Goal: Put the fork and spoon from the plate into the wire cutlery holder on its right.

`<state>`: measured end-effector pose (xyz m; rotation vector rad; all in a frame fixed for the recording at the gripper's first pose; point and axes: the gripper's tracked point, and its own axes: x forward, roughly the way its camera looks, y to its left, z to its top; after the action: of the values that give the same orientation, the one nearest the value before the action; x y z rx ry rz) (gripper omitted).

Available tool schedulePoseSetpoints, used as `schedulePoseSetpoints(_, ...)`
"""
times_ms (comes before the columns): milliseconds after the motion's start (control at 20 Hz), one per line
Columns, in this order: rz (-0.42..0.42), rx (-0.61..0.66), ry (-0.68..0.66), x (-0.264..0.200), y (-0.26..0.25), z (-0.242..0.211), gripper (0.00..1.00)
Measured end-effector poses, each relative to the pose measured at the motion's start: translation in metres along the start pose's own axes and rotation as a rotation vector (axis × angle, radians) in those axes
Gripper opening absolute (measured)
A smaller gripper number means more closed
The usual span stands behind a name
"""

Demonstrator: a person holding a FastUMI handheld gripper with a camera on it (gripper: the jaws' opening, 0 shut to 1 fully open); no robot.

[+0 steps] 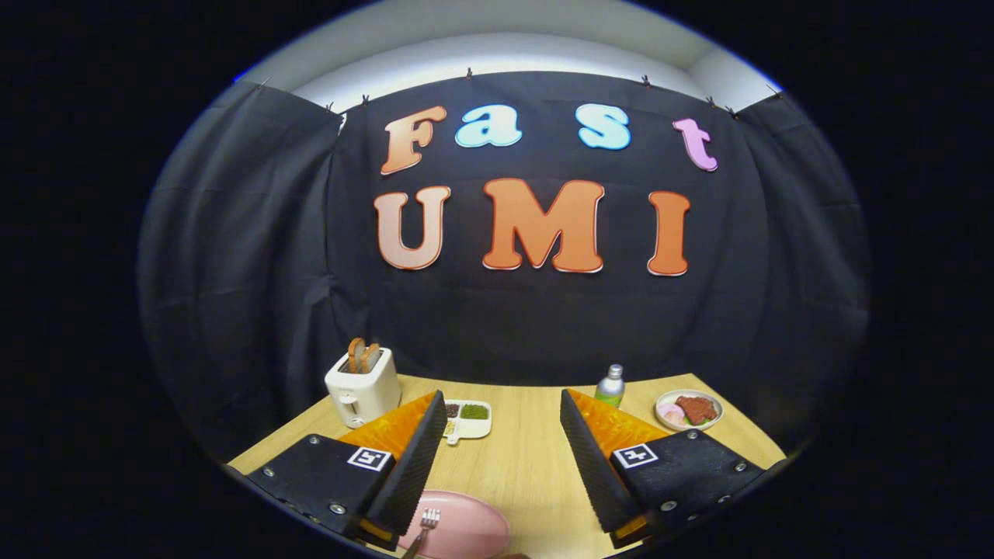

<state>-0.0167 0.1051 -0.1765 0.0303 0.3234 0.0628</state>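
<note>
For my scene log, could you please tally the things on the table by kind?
Plates: 2 (pink plate, plate of food)
Fork: 1
Toaster: 1
Divided dish: 1
Bottle: 1
Total: 6
The gripper hangs with fingers open.

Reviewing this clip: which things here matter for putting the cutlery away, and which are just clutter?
Job: pink plate between the fingers, fork lying on it, open gripper above the table.

Clutter: toaster with toast, divided dish, bottle, plate of food beyond the fingers.
</note>
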Motion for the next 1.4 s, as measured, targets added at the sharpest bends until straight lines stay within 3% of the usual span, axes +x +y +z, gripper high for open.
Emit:
schedulePoseSetpoints(300, 0.055, 0.001, 0.203, 0.007, 0.050, -0.069, 0.90)
schedulePoseSetpoints(850, 0.067, -0.052, 0.600, -0.014, 0.065, -0.229, 0.89)
schedulePoseSetpoints(1150, 0.100, -0.063, 0.760, -0.033, 0.079, -0.285, 0.75)
schedulePoseSetpoints(1400, 0.119, -0.060, 0.844, -0.042, 0.089, -0.303, 0.53)
